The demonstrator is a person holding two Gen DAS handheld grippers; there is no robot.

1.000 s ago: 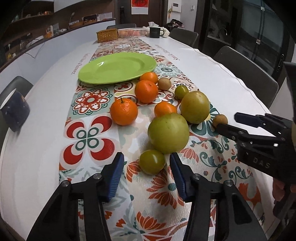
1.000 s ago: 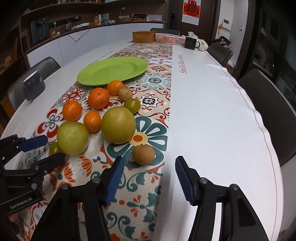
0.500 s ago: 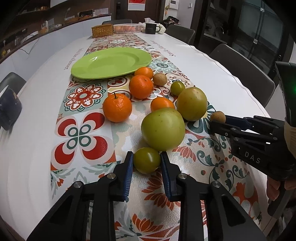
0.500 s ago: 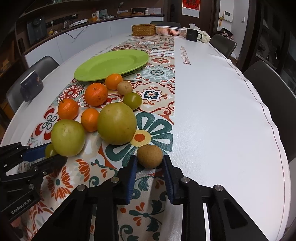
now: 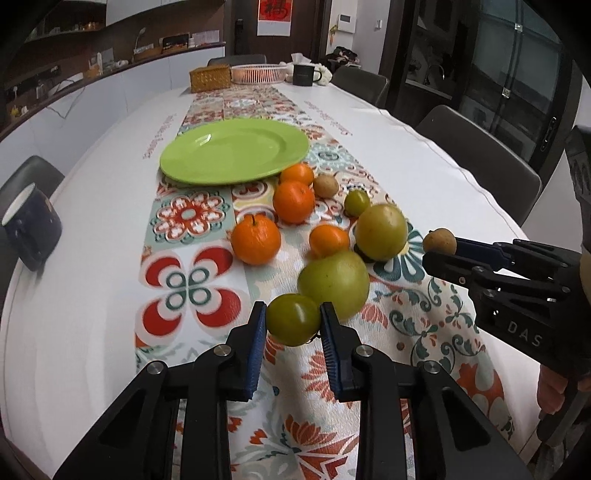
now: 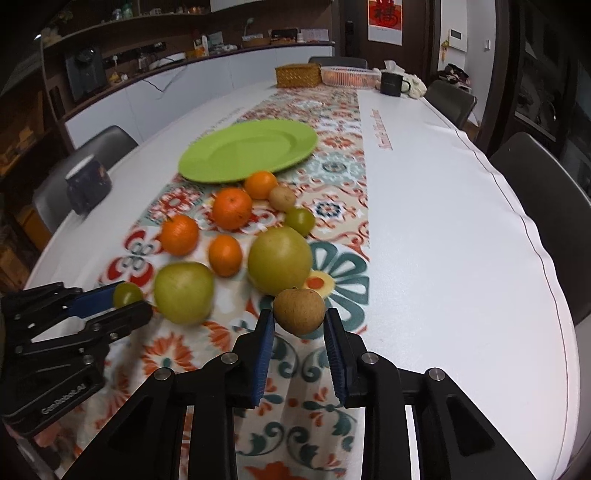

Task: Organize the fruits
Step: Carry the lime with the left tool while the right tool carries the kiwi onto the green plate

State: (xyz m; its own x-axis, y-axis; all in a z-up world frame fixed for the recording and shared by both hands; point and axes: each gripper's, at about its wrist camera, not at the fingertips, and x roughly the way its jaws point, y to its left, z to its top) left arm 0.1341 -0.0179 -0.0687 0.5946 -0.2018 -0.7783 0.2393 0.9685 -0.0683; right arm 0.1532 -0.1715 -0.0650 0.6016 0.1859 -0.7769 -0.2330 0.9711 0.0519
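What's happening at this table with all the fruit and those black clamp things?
A person is sorting fruit with a hand-held gripper in each hand. The left gripper is shut on a small green fruit, and the right gripper is shut on a small brown fruit. The oranges and large green fruits lie on the patterned runner; the green plate holds nothing yet.

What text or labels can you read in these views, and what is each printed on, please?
"DAS": on the right gripper body.
"GenRobot.AI": on the left gripper body.
Red lettering along the white tablecloth: too blurred to read.
Red wall hanging: one character, not legible.
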